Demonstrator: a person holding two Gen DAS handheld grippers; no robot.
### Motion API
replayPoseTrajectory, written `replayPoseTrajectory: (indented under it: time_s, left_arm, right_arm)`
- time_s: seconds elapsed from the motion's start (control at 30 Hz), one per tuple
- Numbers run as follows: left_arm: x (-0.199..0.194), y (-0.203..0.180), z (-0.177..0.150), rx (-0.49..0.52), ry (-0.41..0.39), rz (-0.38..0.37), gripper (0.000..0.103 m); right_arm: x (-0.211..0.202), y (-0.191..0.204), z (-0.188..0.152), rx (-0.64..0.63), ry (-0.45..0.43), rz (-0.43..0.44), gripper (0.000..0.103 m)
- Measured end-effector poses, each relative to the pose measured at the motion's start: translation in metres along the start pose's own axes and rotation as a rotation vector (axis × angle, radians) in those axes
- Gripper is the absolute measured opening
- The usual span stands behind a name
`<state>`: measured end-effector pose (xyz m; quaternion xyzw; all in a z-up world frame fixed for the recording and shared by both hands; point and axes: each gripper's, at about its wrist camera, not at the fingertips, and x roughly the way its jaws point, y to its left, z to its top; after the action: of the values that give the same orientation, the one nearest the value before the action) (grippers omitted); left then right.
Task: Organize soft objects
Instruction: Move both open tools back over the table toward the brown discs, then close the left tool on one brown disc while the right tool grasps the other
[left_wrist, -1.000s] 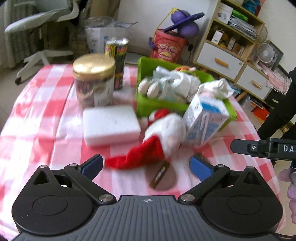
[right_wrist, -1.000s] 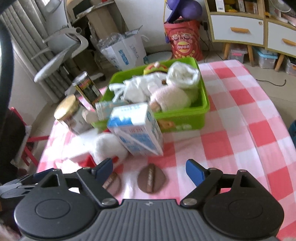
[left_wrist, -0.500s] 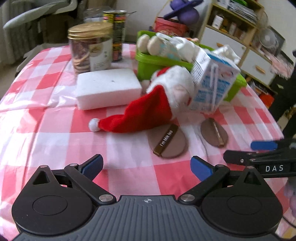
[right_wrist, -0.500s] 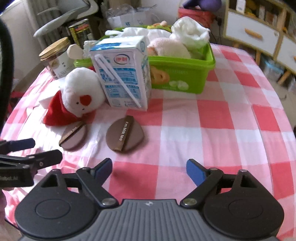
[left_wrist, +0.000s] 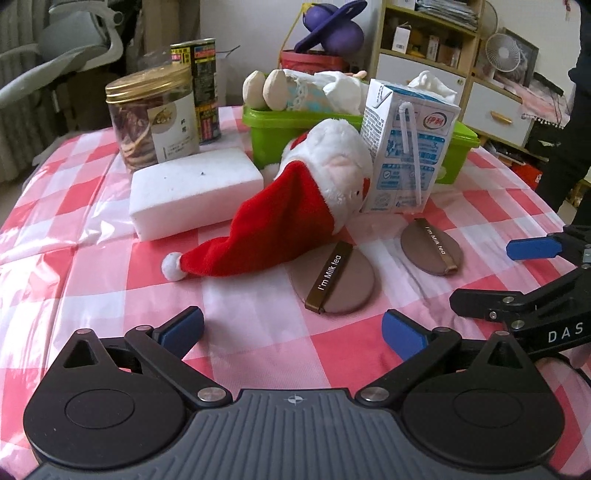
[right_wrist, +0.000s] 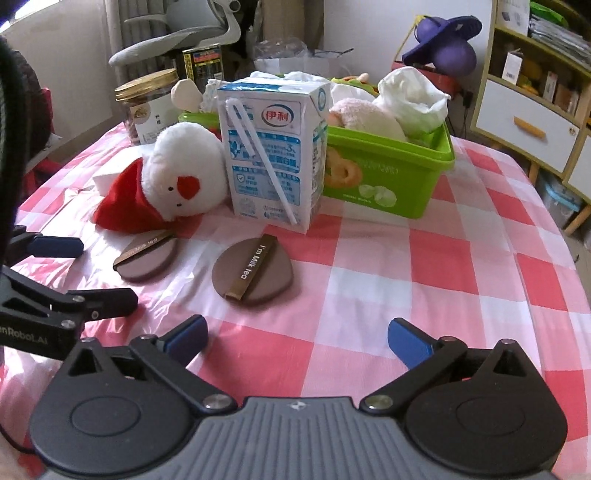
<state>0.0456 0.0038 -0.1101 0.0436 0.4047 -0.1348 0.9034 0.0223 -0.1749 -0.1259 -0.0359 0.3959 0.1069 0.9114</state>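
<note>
Both grippers spread wide, nothing held: the left gripper (left_wrist: 291, 328) low over the checked tablecloth (left_wrist: 92, 258), the right gripper (right_wrist: 297, 339) likewise. Landmark is the milk carton (right_wrist: 275, 151): two brown puffs (right_wrist: 253, 271) lie just in front of it, the Santa plush (right_wrist: 184, 173) leans against it, the green basket (right_wrist: 391, 177) of soft things sits right behind, and the white sponge (left_wrist: 195, 184) lies beyond the plush.
</note>
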Motion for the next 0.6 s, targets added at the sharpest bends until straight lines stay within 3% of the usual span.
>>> replayPoseTrajectory:
  time_s: [0.23, 0.43, 0.6]
  left_arm:
    - [0.0013, -0.0009, 0.0016, 0.014, -0.009, -0.027, 0.095]
    - [0.0017, -0.0022, 0.0068, 0.017, -0.021, -0.054, 0.084]
    - [0.0018, -0.0040, 0.0098, 0.020, -0.025, -0.078, 0.071]
  right_arm:
    - [0.0017, 0.0027, -0.0013, -0.019, -0.041, 0.007, 0.084]
    - [0.0060, 0.0055, 0.0030, -0.037, -0.064, 0.006, 0.082]
    - [0.0080, 0.0093, 0.0081, -0.051, -0.078, 0.026, 0.069]
